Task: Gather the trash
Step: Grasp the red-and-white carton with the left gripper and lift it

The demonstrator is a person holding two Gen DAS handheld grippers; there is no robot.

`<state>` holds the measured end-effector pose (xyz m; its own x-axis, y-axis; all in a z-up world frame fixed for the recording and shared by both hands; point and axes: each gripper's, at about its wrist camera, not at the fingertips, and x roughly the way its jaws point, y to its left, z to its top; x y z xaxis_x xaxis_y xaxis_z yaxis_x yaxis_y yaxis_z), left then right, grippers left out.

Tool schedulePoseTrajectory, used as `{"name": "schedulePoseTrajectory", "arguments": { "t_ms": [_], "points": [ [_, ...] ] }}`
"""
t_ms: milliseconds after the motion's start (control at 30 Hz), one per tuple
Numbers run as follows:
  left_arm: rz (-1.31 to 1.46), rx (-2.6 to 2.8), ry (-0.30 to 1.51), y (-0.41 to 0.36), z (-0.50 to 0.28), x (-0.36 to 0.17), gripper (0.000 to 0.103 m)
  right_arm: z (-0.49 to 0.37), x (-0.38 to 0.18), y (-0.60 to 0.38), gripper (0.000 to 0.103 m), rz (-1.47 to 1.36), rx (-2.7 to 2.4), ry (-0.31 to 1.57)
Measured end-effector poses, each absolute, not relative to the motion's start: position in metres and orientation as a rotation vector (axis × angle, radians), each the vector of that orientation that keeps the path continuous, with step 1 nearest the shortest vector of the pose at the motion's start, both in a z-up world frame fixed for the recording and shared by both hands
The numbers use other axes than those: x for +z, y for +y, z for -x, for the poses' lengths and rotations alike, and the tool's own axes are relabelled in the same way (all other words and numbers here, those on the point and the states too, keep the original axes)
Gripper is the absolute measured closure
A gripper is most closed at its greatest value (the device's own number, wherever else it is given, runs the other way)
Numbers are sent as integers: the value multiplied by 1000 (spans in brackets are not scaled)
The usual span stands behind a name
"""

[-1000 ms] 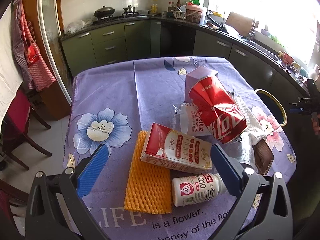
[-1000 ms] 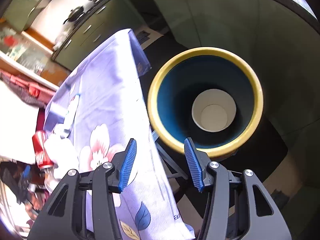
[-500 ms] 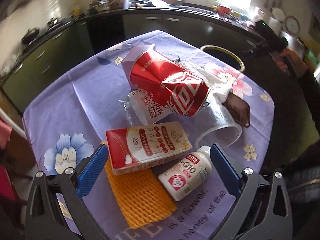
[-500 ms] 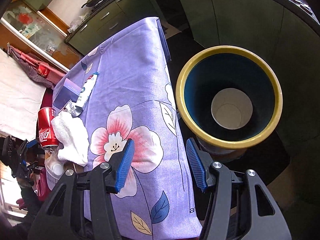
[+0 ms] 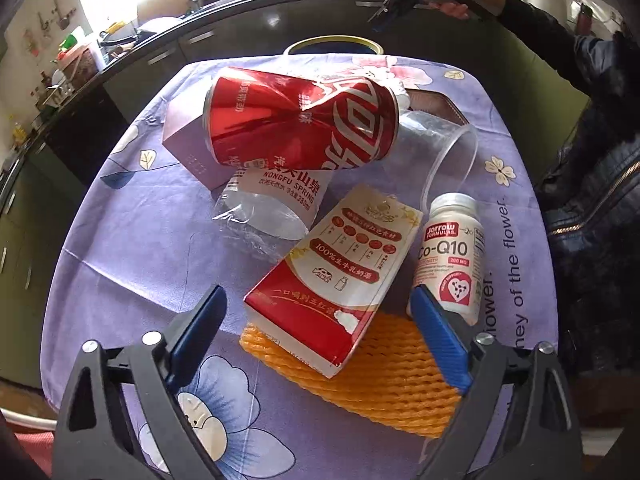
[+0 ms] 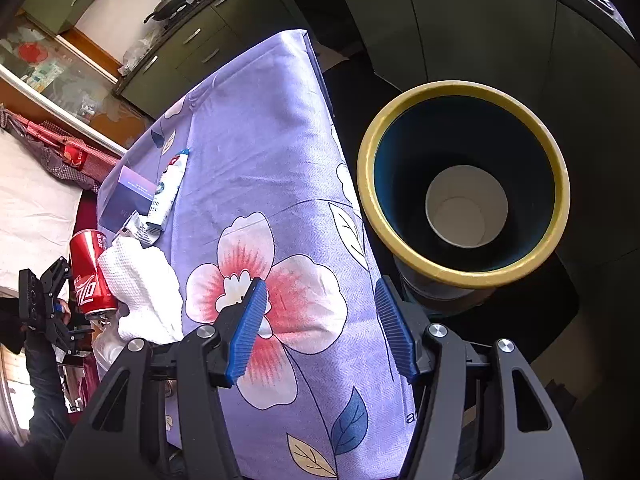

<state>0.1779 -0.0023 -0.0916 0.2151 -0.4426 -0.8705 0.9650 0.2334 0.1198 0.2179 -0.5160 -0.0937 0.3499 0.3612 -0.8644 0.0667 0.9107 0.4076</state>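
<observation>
Right gripper [image 6: 320, 320]: jaws apart, nothing between them, above the edge of the purple floral tablecloth [image 6: 256, 152]. Yellow-rimmed bin [image 6: 464, 274] beside the table contains a white paper cup [image 6: 466, 206]. Red cola can [image 6: 90, 272] touches white cloth [image 6: 140, 284].

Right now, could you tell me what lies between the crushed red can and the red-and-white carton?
In the left wrist view, a crumpled clear water bottle lies between the red can and the carton, partly under the can.

Purple floral tablecloth [image 6: 256, 128] over worktop — dark green cabinets [image 6: 472, 28] behind; wok [image 6: 170, 2] on stove, far back.
</observation>
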Motion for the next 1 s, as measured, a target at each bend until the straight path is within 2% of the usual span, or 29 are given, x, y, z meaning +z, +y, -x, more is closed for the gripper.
{"name": "schedulePoseTrajectory", "arguments": {
  "t_ms": [100,233,367,567,1000],
  "points": [
    [-800,-1161,837,-3,-184,-98,36,-217,-93,-514,46,-406,193,1208],
    [-796,-1173,808,-2,-183,-102,40,-215,-92,-510,46,-402,199,1207],
    [-749,-1142,740,-1,-174,-95,48,-213,-94,-508,46,-403,217,1207],
    [-708,-1022,686,0,-144,-91,51,-207,-99,-507,46,-419,258,1205],
    [-681,-756,733,-13,-101,-54,53,-196,-110,-501,46,-440,346,1179]
  ]
}}
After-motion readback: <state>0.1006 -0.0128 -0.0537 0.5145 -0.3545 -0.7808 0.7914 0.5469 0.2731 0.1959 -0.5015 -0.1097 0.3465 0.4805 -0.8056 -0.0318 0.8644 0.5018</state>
